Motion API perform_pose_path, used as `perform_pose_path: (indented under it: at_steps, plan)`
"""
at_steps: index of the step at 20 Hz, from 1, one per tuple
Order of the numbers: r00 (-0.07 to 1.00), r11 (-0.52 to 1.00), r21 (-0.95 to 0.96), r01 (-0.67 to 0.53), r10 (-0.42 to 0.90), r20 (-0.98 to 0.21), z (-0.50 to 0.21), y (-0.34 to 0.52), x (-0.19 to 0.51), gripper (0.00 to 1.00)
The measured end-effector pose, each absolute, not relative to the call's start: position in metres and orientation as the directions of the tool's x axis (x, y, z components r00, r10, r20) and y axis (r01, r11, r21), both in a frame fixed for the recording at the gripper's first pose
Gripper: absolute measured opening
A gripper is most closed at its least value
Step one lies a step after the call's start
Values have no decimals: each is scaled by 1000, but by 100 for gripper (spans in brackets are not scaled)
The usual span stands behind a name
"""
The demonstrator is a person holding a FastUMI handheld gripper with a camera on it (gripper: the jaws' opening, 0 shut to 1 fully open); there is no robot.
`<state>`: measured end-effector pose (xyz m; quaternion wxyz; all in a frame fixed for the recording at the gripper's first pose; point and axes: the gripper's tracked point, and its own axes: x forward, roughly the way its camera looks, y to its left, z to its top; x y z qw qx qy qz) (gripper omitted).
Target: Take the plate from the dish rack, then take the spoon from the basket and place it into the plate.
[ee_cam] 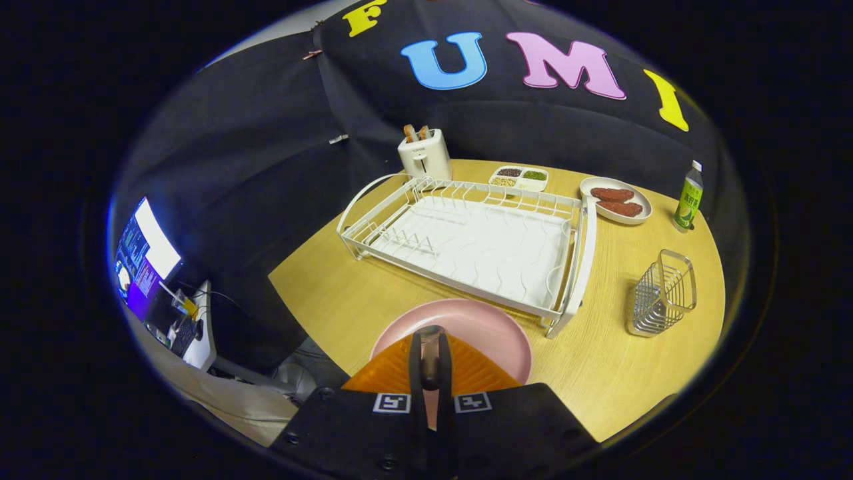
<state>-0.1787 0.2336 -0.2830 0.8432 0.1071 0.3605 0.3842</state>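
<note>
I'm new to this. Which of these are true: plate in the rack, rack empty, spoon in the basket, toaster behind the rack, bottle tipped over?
1. The pink plate sits in the dish rack. False: it lies on the table in front of the rack, under the gripper.
2. The dish rack is empty. True.
3. The spoon is in the wire basket. False: the jaws are closed on it above the plate.
4. A toaster stands behind the rack. True.
5. The bottle is tipped over. False: it stands upright.
</note>
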Motion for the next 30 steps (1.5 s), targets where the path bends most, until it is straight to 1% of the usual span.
perform_pose_path:
  at_steps: [6, 9, 12, 14, 15, 16, 20, 26, 30]
  plan:
    - [419, 658, 461, -596, 744, -521, -294, 235, -175, 9]
    - [394, 656, 443, -610, 737, -549, -306, 230, -179, 15]
    - [375, 662, 432, -613, 725, -578, -320, 227, -185, 17]
    - [380, 681, 407, -609, 701, -603, -328, 222, -185, 19]
    - [380, 689, 405, -601, 692, -614, -332, 222, -184, 25]
    - [387, 700, 399, -592, 681, -622, -336, 221, -184, 33]
    - [402, 725, 388, -569, 657, -638, -338, 216, -180, 99]
    - [427, 743, 391, -543, 645, -634, -323, 207, -177, 99]
    - [492, 766, 362, -531, 627, -605, -293, 193, -161, 99]
